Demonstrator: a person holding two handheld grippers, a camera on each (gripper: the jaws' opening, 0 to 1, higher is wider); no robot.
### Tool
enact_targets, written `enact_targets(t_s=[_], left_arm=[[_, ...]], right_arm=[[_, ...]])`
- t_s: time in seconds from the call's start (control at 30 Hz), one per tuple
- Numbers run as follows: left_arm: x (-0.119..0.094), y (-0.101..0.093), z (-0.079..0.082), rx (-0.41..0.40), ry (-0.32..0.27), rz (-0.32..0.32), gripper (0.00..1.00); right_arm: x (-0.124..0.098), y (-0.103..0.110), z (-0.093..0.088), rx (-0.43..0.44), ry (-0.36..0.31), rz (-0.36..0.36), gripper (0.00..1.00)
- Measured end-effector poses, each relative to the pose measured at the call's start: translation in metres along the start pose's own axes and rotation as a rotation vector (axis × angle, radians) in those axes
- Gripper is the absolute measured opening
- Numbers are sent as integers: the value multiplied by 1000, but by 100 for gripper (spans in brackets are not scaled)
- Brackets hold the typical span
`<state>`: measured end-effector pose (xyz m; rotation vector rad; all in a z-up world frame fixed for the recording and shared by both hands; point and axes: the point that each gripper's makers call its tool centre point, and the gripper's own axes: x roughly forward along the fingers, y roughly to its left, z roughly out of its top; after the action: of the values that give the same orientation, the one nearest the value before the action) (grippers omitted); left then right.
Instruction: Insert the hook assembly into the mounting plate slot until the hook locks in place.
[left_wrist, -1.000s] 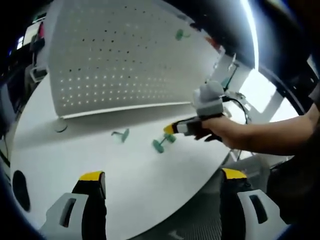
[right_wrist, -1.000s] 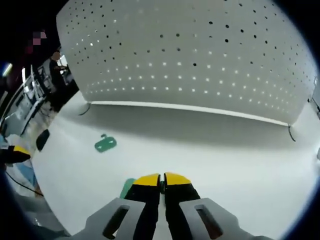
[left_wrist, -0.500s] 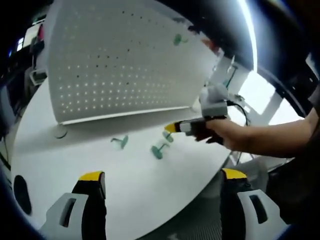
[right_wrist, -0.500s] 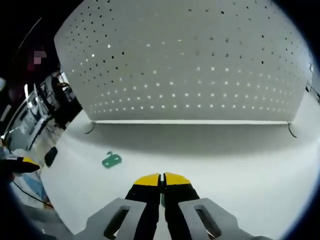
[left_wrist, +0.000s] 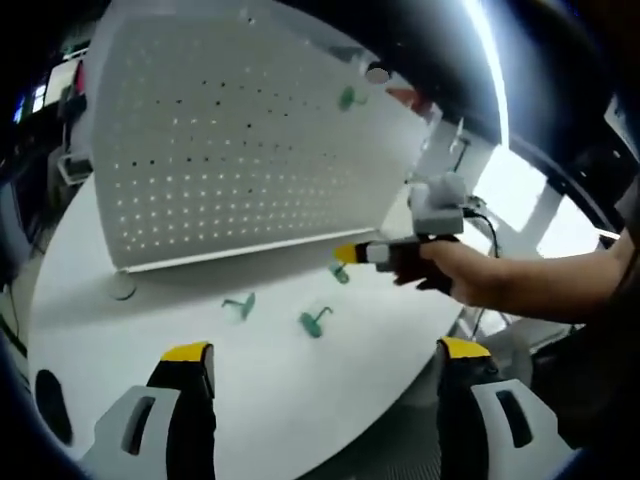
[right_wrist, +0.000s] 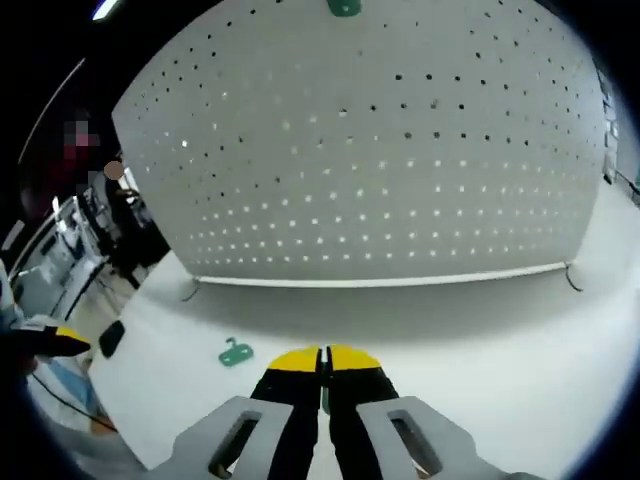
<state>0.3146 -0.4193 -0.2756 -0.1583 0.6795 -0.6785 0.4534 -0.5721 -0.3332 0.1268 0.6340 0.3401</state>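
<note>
A white perforated mounting plate (left_wrist: 230, 150) (right_wrist: 380, 150) stands upright on the round white table (left_wrist: 300, 390). One green hook (left_wrist: 346, 97) (right_wrist: 344, 8) hangs high on the plate. Two more green hooks (left_wrist: 240, 305) (left_wrist: 315, 321) lie on the table in front of it; one of them (right_wrist: 236, 352) also lies left of my right jaws. My right gripper (left_wrist: 345, 254) (right_wrist: 322, 360), held by a hand, is shut on a green hook (left_wrist: 340, 272) and hovers above the table near the plate's lower right. My left gripper (left_wrist: 324, 350) is open over the table's near edge, holding nothing.
The plate's foot (left_wrist: 122, 287) rests on the table at the left, and a dark oval (left_wrist: 50, 405) lies near the left rim. The person's hand and forearm (left_wrist: 500, 285) reach in from the right. The table edge (left_wrist: 400, 400) runs close to my left jaws.
My right gripper has lifted one green hook off the table, away from the hook it lay beside. Its view has tilted up the plate, bringing the mounted hook into sight.
</note>
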Motion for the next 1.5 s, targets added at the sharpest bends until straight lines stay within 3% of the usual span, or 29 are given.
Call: enact_targets(t_s=[0.17, 0.47, 0.63, 0.77, 0.9, 1.13, 1.5], left_arm=[[-2, -8, 8, -34, -24, -24, 95], [-2, -12, 14, -8, -23, -23, 94], [-1, -12, 13, -18, -21, -28, 93], [5, -16, 14, -14, -6, -41, 91], [10, -18, 15, -22, 1, -51, 90], [15, -18, 21, -105, -18, -81, 82], [19, -17, 29, -153, -44, -119, 69]], right_arm=[[-8, 7, 8, -71, -25, 0, 0], [-21, 15, 14, -74, -54, 18, 0], [-33, 26, 27, -107, -105, 44, 0], [-45, 42, 43, -101, -154, 87, 0], [-56, 70, 53, -59, -197, 188, 0], [-74, 105, 53, -57, -213, 275, 0], [-99, 150, 48, 7, -233, 391, 0]])
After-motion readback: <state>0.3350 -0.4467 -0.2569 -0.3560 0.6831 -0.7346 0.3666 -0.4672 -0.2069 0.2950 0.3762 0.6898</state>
